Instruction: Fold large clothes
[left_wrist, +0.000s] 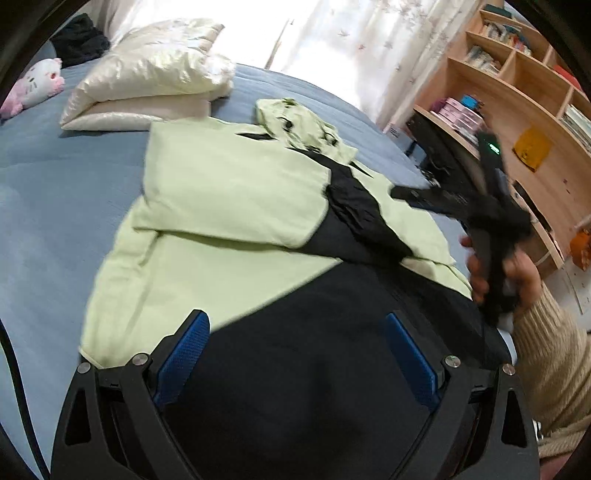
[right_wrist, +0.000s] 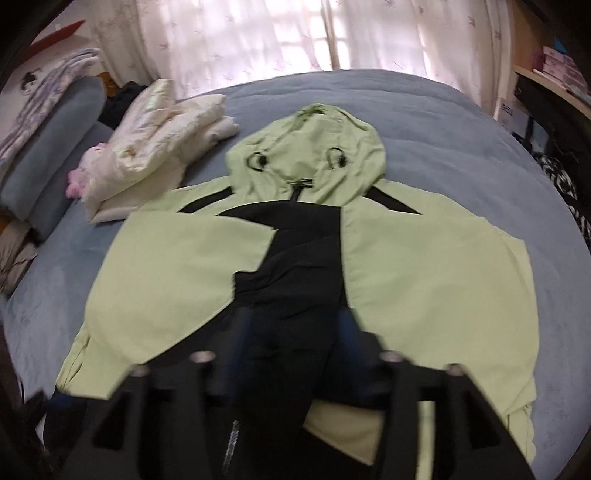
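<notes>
Folded bedding (right_wrist: 159, 147) crowds jacket's (right_wrist: 424, 273) left; right clear.

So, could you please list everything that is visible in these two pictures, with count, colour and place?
jacket: one, light green and black, spread on the bed, sleeves folded in, hood towards the curtains
bed: one, blue cover, under the jacket
folded bedding: one pile, cream, beside the jacket
plush toy: one, white and pink, on the bed's far corner
curtains: white, behind the bed
shelf: one, wooden, with books and boxes
left tool: black with blue pads, open, over the jacket's hem
right tool: black, blurred, over the jacket's black middle
right hand: holding the right tool
</notes>
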